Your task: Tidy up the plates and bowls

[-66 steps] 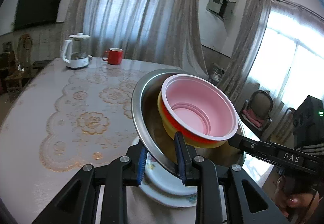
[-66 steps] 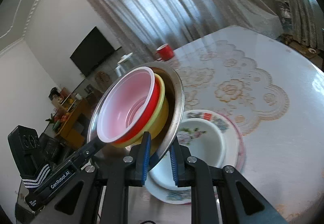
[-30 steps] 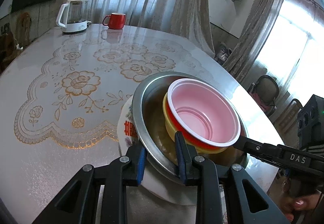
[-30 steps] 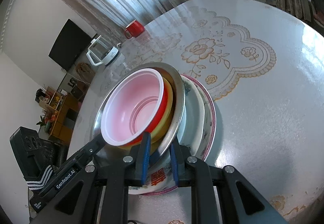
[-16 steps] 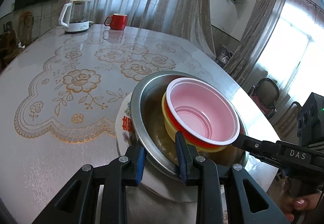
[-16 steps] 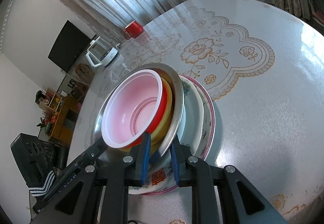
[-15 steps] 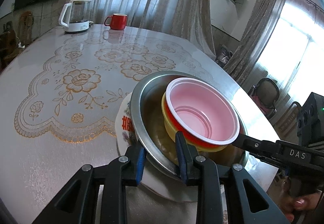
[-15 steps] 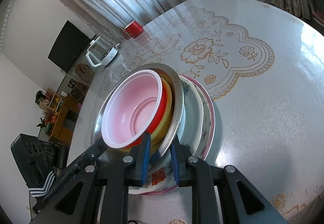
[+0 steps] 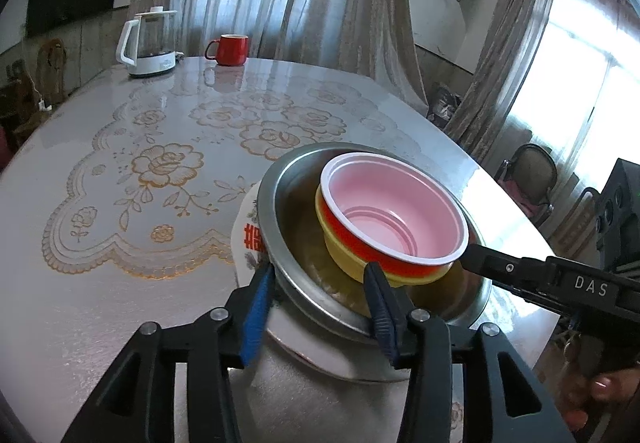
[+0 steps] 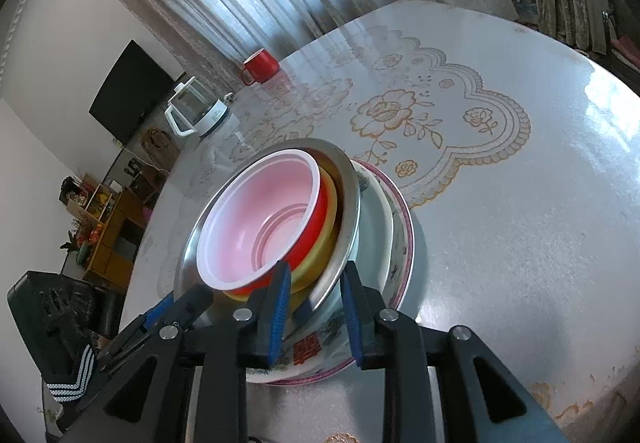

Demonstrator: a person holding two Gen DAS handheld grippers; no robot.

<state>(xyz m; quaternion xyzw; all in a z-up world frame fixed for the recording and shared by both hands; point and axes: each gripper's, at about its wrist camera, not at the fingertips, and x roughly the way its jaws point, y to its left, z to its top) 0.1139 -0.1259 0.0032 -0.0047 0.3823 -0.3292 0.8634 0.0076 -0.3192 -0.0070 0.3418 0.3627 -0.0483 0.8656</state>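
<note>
A steel bowl (image 9: 296,183) (image 10: 348,203) rests in a white floral bowl (image 10: 374,227) on a patterned plate (image 10: 404,243) (image 9: 246,239). Inside it nest a yellow bowl (image 9: 340,255) and a red bowl with a pink inside (image 9: 392,211) (image 10: 264,219). My left gripper (image 9: 320,283) is open, its jaws spread either side of the steel bowl's near rim. My right gripper (image 10: 314,291) is open too, its jaws astride the rim on the opposite side. The right gripper's finger (image 9: 520,271) shows in the left wrist view.
A red mug (image 9: 230,49) (image 10: 260,67) and a glass kettle (image 9: 150,43) (image 10: 196,109) stand at the table's far end. The table's edge (image 10: 592,395) is close by the stack. A chair (image 9: 528,175) stands beyond the table.
The stack came down from a tilted hold onto the white bowl and plate. In the last half second both grippers opened and let go of the steel bowl's rim.
</note>
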